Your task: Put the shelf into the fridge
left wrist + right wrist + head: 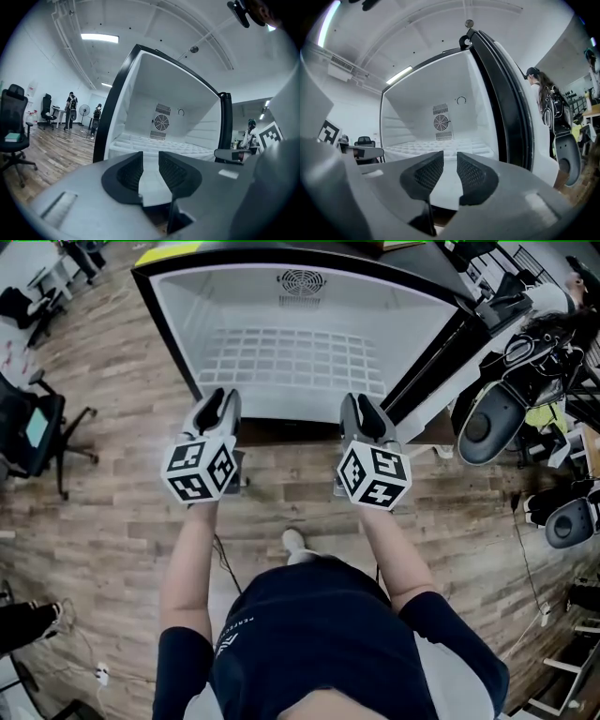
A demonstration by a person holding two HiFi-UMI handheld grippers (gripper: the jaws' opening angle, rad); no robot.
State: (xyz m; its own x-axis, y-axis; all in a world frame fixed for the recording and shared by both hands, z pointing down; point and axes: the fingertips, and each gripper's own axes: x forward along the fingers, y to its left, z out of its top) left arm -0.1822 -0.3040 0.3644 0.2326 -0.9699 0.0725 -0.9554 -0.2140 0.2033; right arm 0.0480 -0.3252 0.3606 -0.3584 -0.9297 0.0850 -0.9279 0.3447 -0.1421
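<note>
Starting nearest the operator: the left hand-held gripper [217,404] and the right hand-held gripper [367,411] are held side by side, apart from each other, over the wooden floor [112,512] just in front of the open fridge [180,315]. Both are released: in each gripper view the 2 ribbed jaws stand a narrow gap apart with nothing between them, and only the white fridge interior shows through the gap. Neither hand-held gripper touches the shelf.

Beyond the jaws, the shelf [291,357] lies flat and low inside the fridge, spanning the compartment from side wall to side wall. It is a white wire grid. Whether it rests on the compartment floor or on a pair of side ledges [393,125] cannot be told.

Handling, as a judgement: the grid should be light and stiff, so it should not sag when lifted at 1 edge. The coated wire is likely smooth and may slip in the jaws. Take hold on the front rail, 1 hand-held gripper toward each end, and keep the shelf level so that it does not jam between the walls.

Contents: the fridge holds the shelf only, and nothing stands on the shelf. A round fan grille [301,281] sits in the rear wall, above the shelf
</note>
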